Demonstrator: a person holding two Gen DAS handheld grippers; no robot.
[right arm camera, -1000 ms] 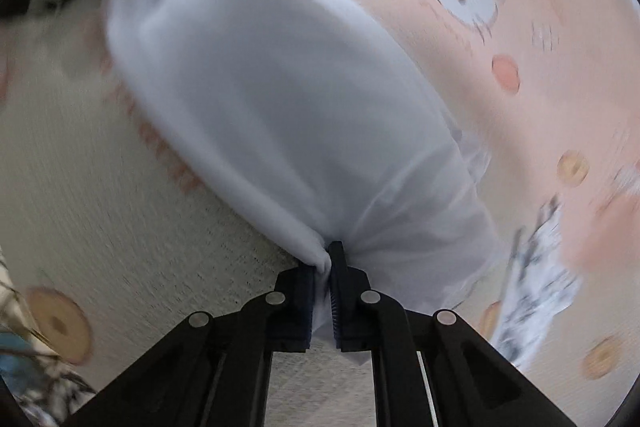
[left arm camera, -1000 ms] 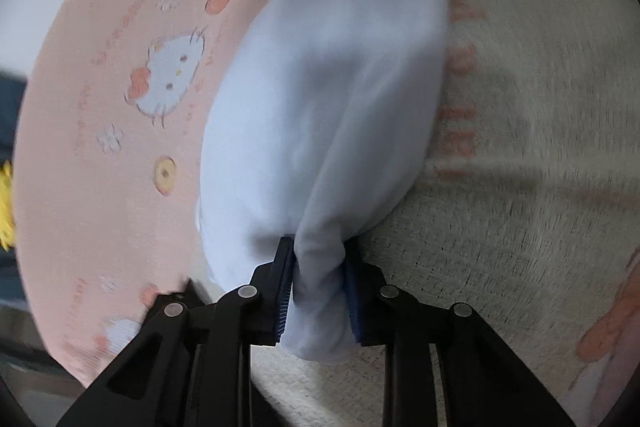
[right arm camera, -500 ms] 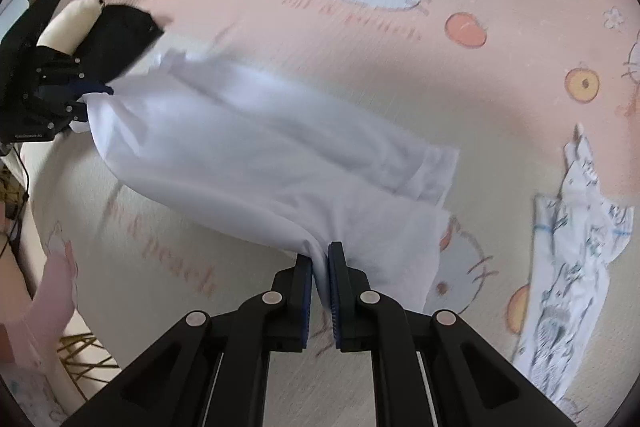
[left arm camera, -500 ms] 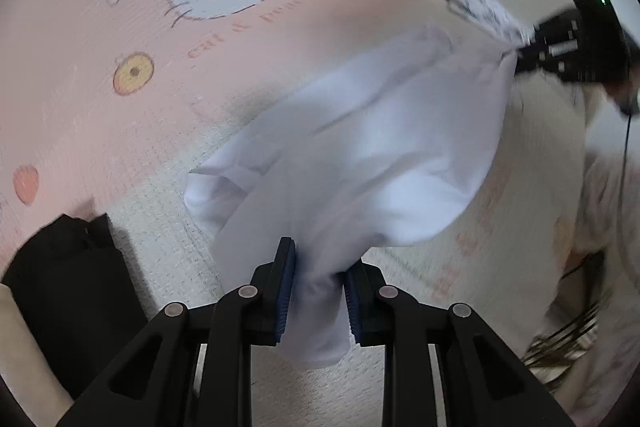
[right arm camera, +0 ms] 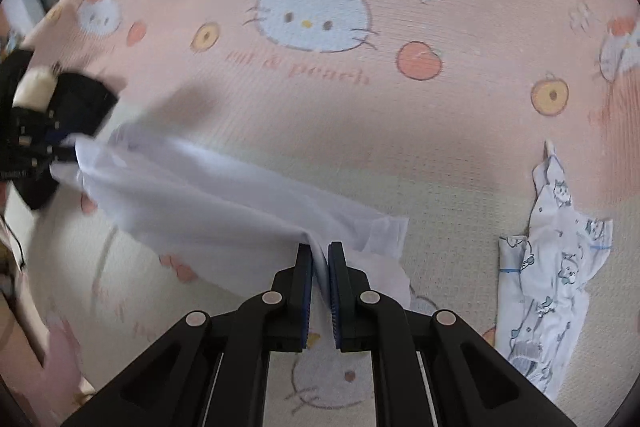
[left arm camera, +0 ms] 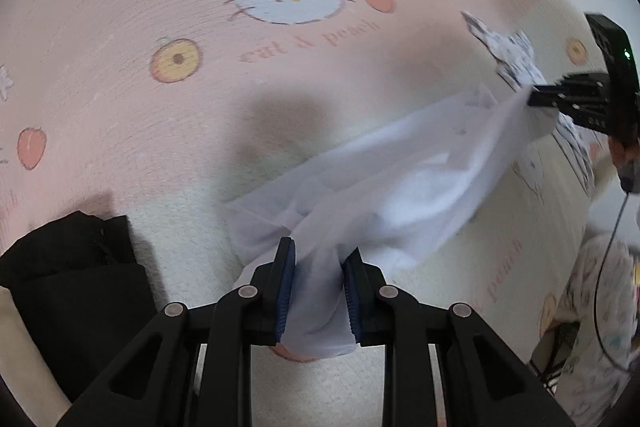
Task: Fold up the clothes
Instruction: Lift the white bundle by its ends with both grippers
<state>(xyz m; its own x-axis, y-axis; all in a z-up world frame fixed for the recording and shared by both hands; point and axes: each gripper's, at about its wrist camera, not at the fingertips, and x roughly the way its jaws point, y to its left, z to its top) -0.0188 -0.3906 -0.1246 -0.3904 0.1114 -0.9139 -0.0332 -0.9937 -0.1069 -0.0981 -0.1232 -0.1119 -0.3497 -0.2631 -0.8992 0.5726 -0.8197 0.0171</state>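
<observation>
A thin white garment (left arm camera: 400,187) hangs stretched in the air between my two grippers, above a pink and cream cat-print blanket (left arm camera: 120,107). My left gripper (left arm camera: 319,259) is shut on a bunched end of it, cloth filling the gap between the blue pads. My right gripper (right arm camera: 320,255) is shut on the other end of the white garment (right arm camera: 208,203), pads nearly together. Each gripper shows in the other's view: the right gripper (left arm camera: 532,99) at the far right, the left gripper (right arm camera: 60,155) at the far left.
A black garment (left arm camera: 76,279) lies on the blanket (right arm camera: 400,147) at the lower left of the left wrist view. A white cartoon-print garment (right arm camera: 548,267) lies crumpled at the right of the right wrist view. A person's patterned clothing (left arm camera: 600,327) is at the left view's right edge.
Both grippers rose and rolled, lifting the white garment off the blanket and pulling it out into a hanging span. More of the blanket and the other garments came into view.
</observation>
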